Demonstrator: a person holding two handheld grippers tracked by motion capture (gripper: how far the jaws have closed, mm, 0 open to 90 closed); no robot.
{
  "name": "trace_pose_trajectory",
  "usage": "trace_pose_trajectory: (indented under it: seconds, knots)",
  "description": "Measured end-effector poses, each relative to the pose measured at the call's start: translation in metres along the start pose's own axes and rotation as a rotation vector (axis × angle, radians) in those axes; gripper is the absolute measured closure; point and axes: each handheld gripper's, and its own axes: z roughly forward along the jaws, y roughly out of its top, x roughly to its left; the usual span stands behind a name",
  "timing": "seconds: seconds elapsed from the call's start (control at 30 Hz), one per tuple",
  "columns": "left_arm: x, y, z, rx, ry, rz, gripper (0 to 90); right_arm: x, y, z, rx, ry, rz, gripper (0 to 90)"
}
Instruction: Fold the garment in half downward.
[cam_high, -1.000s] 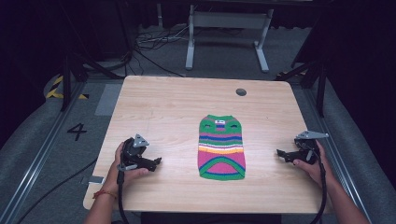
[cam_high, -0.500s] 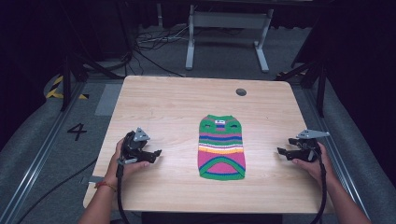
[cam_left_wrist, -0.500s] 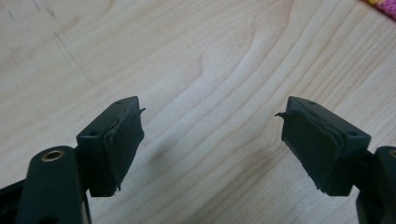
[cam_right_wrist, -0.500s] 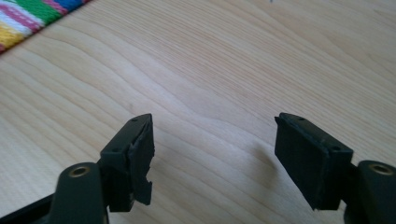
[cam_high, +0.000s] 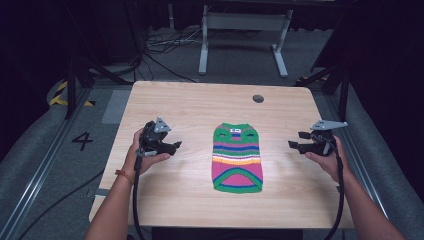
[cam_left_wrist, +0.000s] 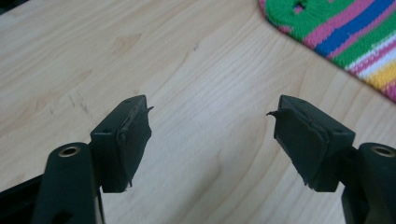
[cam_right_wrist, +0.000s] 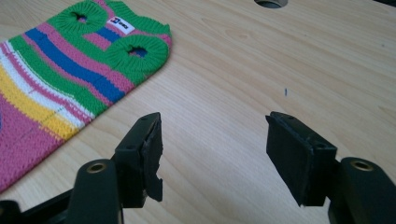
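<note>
Two grippers sat low over a pale wooden surface (cam_high: 200, 107), one on each side of a small striped knit sweater (cam_high: 237, 157). At the left, the person's left hand (cam_high: 142, 155) held the left gripper (cam_high: 172, 147) over bare wood, its tips aimed toward the garment and well apart from it. In the left gripper view the jaws stood wide apart with nothing between them, only wood grain below, and an edge of the sweater (cam_left_wrist: 348, 39) showed at the upper right corner. The sweater lay flat near the middle of the surface, slightly toward the person's side, banded in green, pink, blue, white and yellow, with a small white label (cam_high: 235, 131) at the far end and a green-trimmed hem at the near end. A round hole (cam_high: 258, 98) was set in the surface beyond it, toward the far edge. At the right, the right hand (cam_high: 327, 157) held the right gripper (cam_high: 295, 146), tips pointing left toward the sweater and clear of it. In the right gripper view its jaws were likewise spread wide and empty, over bare wood, with the sweater's two ringed openings and label (cam_right_wrist: 120, 24) lying to the upper left, untouched.
</note>
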Motion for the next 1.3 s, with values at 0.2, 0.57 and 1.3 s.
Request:
trace_pose_trajectory:
  seconds: [0.2,0.57,1.3]
  knots:
    - [-0.002,0.027,0.016,-0.033,-0.02,0.011,30.0,0.003,0.024,0.011,-0.006,0.015,-0.02,37.1]
    - [-0.009,0.061,0.039,-0.038,-0.043,0.052,30.9,0.01,0.057,0.031,-0.002,0.029,-0.066,38.2]
    - [-0.014,0.094,0.102,0.009,-0.112,0.027,38.7,0.026,0.085,0.094,0.058,0.058,-0.103,43.8]
